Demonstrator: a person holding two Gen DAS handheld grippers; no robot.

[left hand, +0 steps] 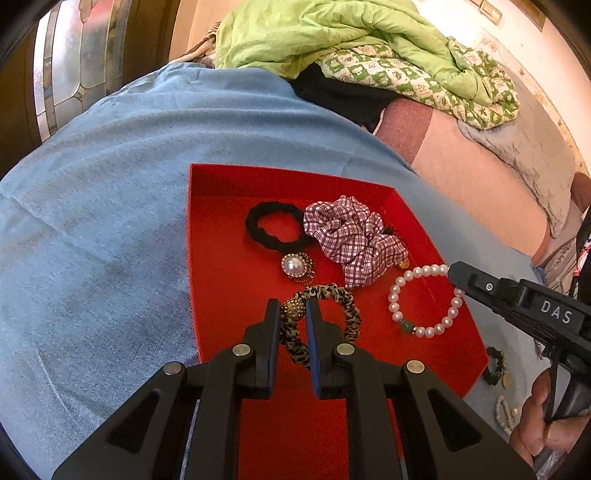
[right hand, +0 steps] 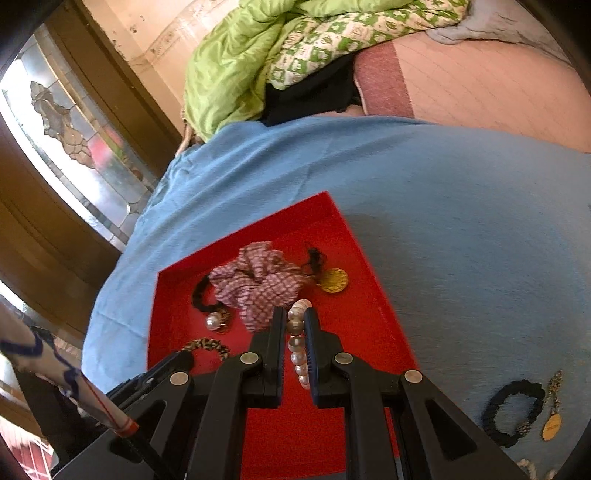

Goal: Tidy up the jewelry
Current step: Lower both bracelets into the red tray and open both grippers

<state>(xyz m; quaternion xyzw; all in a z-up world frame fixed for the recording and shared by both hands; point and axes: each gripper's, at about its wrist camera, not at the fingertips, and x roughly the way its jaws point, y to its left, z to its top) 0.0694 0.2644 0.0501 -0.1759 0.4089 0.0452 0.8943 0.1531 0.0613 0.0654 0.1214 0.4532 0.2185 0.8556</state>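
Now my left gripper (left hand: 293, 308) is clenched on the leopard hair tie (left hand: 332, 310), low in the frame's middle, over the red tray (left hand: 221, 258). My right gripper (right hand: 294, 319) pinches the pearl bracelet (right hand: 297, 347), its loop running between the fingers toward the tray's centre; both must release downward.

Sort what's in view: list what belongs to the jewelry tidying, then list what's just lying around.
Belongs to the job:
- red tray
- pearl bracelet, held by the right gripper
- leopard scrunchie, held by the left gripper
- plaid scrunchie
- black hair tie
- pearl brooch
- gold medallion
- black bracelet outside the tray

Just lying about:
- green quilt
- blue cloth
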